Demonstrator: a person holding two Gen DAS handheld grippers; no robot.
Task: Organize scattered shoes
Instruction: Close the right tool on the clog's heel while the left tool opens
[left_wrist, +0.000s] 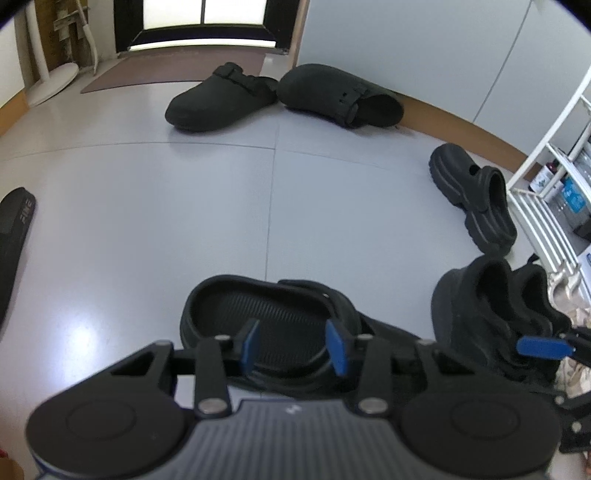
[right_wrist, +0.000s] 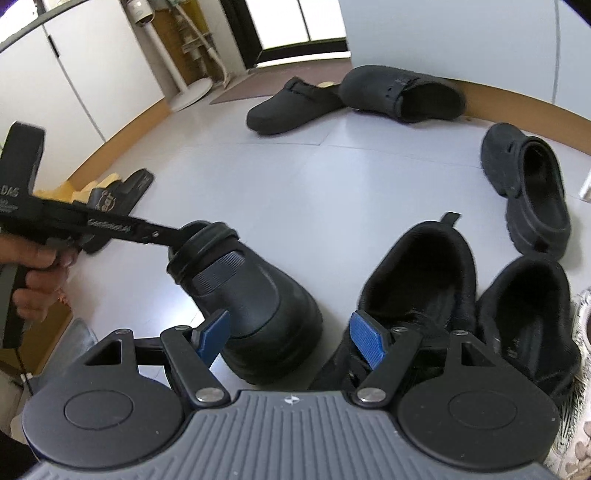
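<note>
My left gripper (left_wrist: 291, 349) pinches the heel rim of the black ridged rubber clog (right_wrist: 243, 295) to drag it beside the black fabric sneaker (right_wrist: 413, 295); my right gripper (right_wrist: 291, 341) hovers open-jawed, empty, between them.

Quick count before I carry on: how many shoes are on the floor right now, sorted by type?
buckle clogs: 2
thick-soled clogs: 2
closed black shoes: 2
slide sandal: 1
Total: 7
</note>
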